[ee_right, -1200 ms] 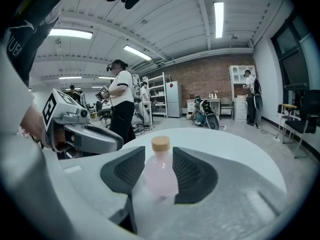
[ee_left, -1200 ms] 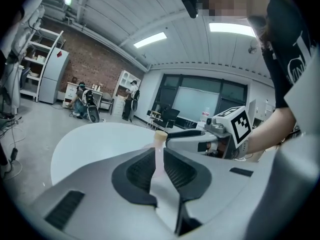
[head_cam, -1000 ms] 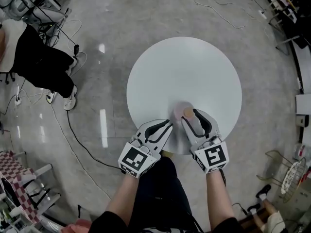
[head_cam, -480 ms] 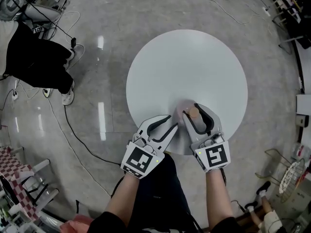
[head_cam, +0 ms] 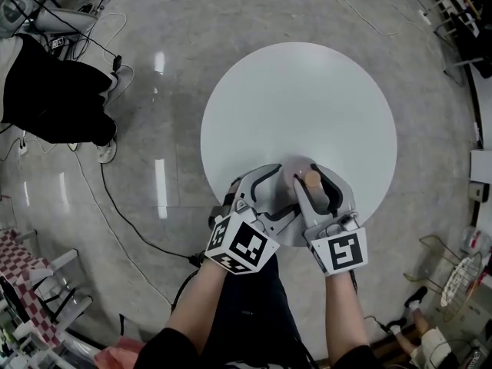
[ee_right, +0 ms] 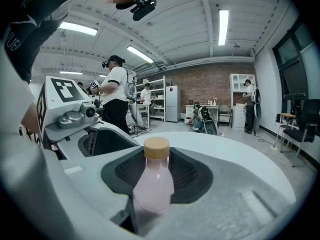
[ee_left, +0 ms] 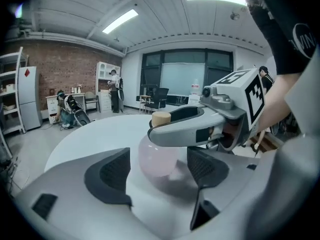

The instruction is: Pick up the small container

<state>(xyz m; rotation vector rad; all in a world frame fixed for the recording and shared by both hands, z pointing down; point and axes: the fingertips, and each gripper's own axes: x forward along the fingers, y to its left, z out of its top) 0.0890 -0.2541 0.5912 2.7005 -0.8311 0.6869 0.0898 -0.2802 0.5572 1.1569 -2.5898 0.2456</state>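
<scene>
The small container (head_cam: 306, 175) is a pale pink bottle with a tan cap, standing upright near the front edge of the round white table (head_cam: 300, 91). My right gripper (head_cam: 314, 184) is shut on it, one finger on each side, and its jaws have just been closing. In the right gripper view the bottle (ee_right: 152, 184) fills the middle, between the jaws. My left gripper (head_cam: 287, 191) has come in from the left, and its jaws have just been opening. Seen from it, the bottle (ee_left: 157, 156) stands just beyond its open pads (ee_left: 107, 176), untouched, with a right finger (ee_left: 190, 126) crossing the neck.
The table's front edge lies right under both grippers. A person in black (head_cam: 46, 98) is at the upper left on the grey floor. A cable (head_cam: 115, 206) trails across the floor on the left. A wire basket (head_cam: 461, 283) stands at the right.
My left gripper swung right, rolled, and went from shut to open beside the bottle. The right gripper stayed around the bottle, which has not moved.
</scene>
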